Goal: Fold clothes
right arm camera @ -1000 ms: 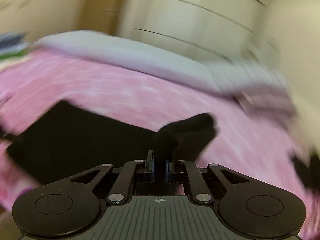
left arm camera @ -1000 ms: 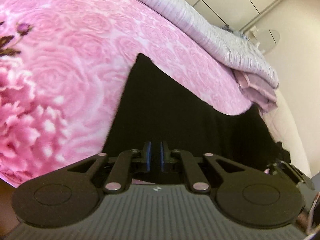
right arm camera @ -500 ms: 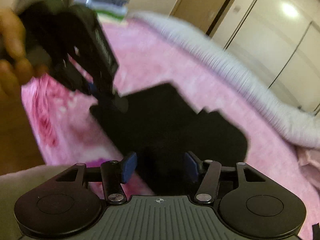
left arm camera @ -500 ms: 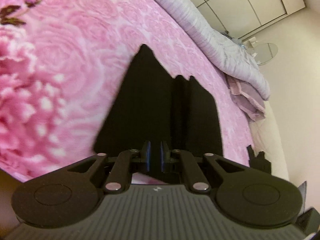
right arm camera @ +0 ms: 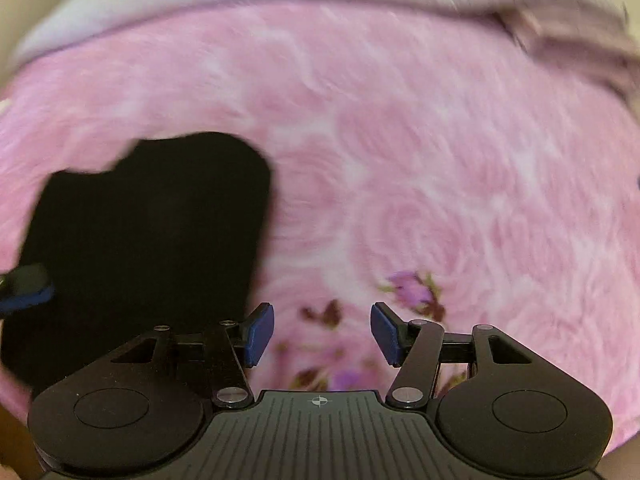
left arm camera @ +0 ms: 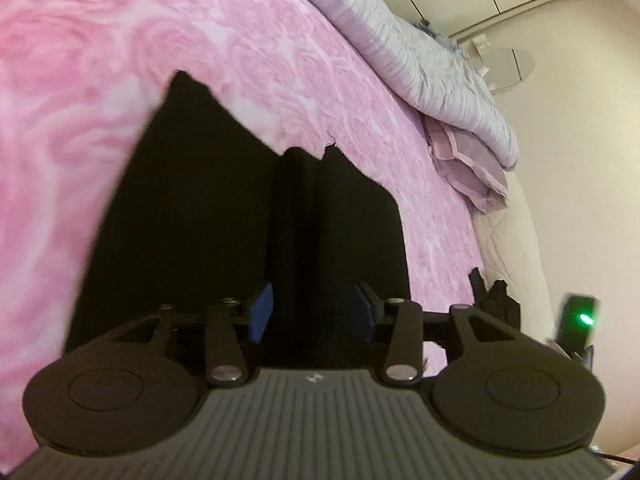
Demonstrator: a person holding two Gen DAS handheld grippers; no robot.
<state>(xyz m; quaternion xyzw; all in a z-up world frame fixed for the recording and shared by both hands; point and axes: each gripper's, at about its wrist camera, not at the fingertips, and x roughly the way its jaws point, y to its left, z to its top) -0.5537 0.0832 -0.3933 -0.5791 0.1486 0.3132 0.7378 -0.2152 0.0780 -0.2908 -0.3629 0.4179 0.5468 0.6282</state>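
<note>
Left wrist view shows the black garment (left arm camera: 208,216) lying flat on the pink rose bed cover (left arm camera: 100,60), folded with a crease down its middle. The left tool (left arm camera: 312,312) has just been opening over it, with nothing pinched. The right tool (right arm camera: 322,334) is apart too, over bare cover. Next, I think, smooth the cloth flat. A grey quilt (left arm camera: 420,48) lies far off, near cupboards.

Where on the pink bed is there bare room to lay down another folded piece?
Free: pink rose blanket right of the folded black garment, up to the grey rolled quilt. Crowded: the bed's near left, where the garment lies.
</note>
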